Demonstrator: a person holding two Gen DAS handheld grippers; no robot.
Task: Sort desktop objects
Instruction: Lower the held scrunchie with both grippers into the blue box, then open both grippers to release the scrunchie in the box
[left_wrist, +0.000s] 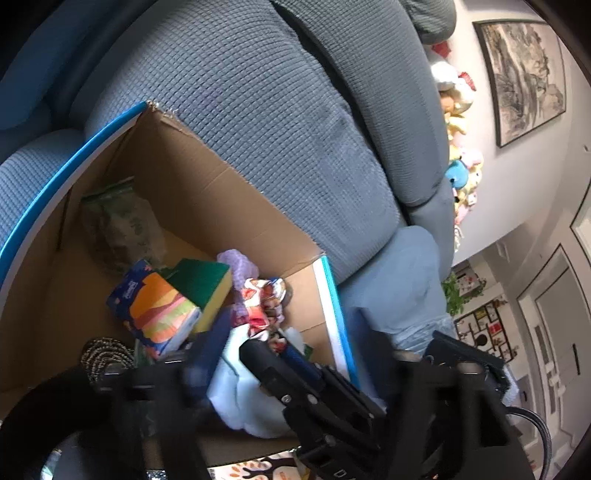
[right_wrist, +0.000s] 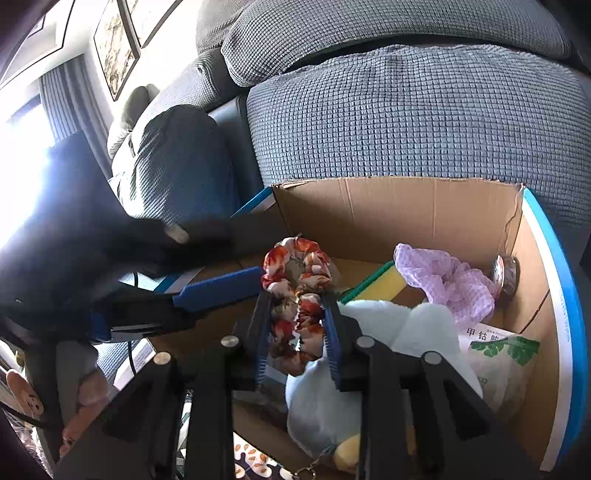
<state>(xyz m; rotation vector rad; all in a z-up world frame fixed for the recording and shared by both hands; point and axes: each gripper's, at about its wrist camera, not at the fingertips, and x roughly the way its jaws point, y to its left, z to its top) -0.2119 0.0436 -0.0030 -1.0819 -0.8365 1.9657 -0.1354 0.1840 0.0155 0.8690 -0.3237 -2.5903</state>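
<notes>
While the right gripper (right_wrist: 295, 328) hangs over the open cardboard box (right_wrist: 388, 206), its two blue-padded fingers (right_wrist: 330, 332) stand on either side of a red-and-cream floral scrunchie (right_wrist: 293, 291) with the pads against the fabric — closed on it, so far as the right wrist view shows. The scrunchie's upper loop rises free above the fingertips; its lower part hangs between the jaws, over a pale blue plush toy (right_wrist: 369, 369) lying in the box.

The left gripper (right_wrist: 221, 286) reaches in from the side with one blue finger just beside the scrunchie. In the left wrist view its jaws stand wide apart, open, with nothing pinched between them.

The box sits against a grey waffle-textured sofa (right_wrist: 406, 122). Inside it lie a yellow sponge with a green scrub face (left_wrist: 207, 288), a lilac waffle cloth (right_wrist: 450, 280), a colourful tissue pack (left_wrist: 159, 314), a small round tin (right_wrist: 508, 275) in the far corner, and a white packet printed with green leaves (right_wrist: 502, 354) — all apart from the held scrunchie.
</notes>
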